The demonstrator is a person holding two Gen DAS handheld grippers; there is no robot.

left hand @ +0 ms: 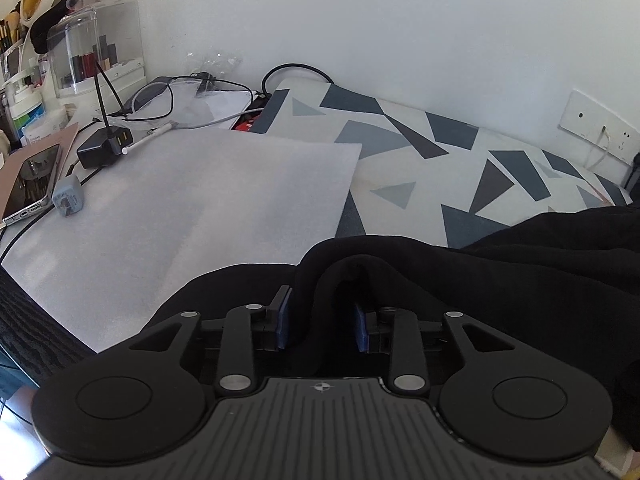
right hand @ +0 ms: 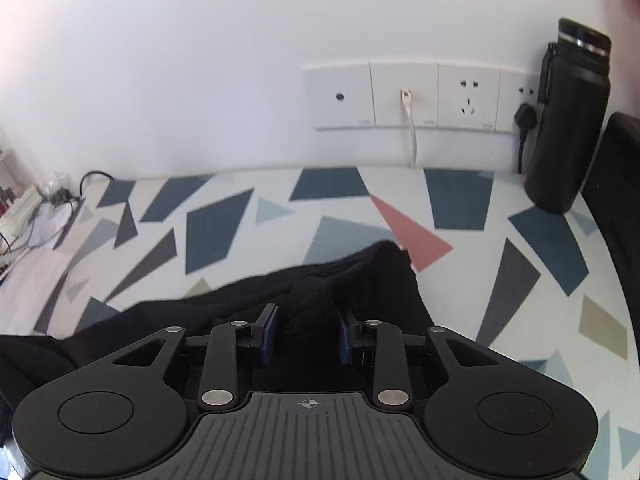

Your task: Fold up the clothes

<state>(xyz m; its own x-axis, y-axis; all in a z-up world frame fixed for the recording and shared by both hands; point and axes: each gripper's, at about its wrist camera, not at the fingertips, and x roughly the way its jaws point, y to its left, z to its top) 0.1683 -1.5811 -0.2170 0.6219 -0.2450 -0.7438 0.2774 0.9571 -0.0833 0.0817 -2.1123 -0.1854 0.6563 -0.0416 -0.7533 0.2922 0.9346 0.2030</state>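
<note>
Patterned in white with dark blue, grey and pink triangles, the table cover [right hand: 224,216] is the biggest thing under my hands, running back to the white wall [right hand: 200,60]. On it lies the black knitted garment [left hand: 500,280], crumpled, spreading from in front of my left hand across to my right; in the right wrist view its far corner [right hand: 384,264] rises over a pink triangle. Partly over the cover to the left lies a pale grey foam sheet [left hand: 192,200], and the garment's near edge overlaps it.

My left gripper [left hand: 322,322] stands part-open around a raised, rolled fold of the black cloth; the fold sits between the blue pads [left hand: 285,320] with a gap showing on the right side, so I am not clamping it. My right gripper [right hand: 306,334] is likewise narrowed around a ridge of the same cloth that fills the space between its pads; whether they actually press it I cannot tell.

A tall black flask [right hand: 568,120] stands by the white wall sockets [right hand: 404,96]. At the left are a phone [left hand: 30,184], a black charger [left hand: 104,146] and a small grey plug [left hand: 69,196].
</note>
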